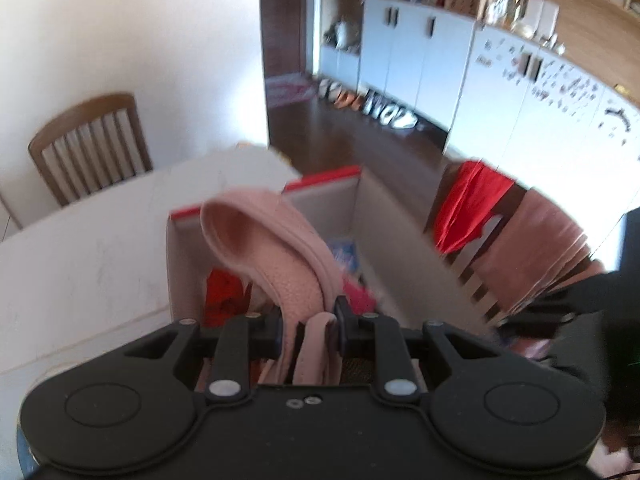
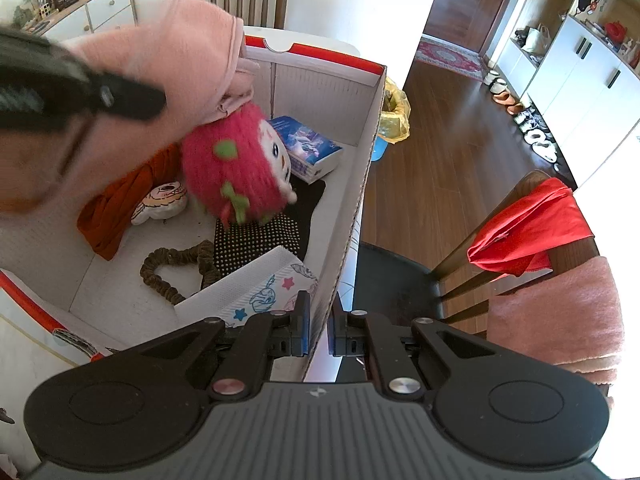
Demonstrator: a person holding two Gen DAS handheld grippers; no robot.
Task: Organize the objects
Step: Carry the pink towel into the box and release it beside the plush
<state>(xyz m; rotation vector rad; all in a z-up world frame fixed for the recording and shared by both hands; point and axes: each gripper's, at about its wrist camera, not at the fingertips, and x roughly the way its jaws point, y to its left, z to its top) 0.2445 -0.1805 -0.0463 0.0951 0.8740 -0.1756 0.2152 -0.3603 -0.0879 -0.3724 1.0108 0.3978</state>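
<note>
While your left gripper [image 1: 308, 330] clamps the pink strap [image 1: 276, 256], the strawberry plush [image 2: 236, 164] hangs over the open box [image 2: 348, 208]. Your right gripper [image 2: 318, 334] pinches the box's near wall.

Both wrist views (close) overlook the box [image 1: 360, 208].

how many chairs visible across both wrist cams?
2. One chair stands at the far side of the table, by the wall; the same one shows in the right view. Another chair, draped with red cloth, stands beside the box. Others may be hidden.
</note>
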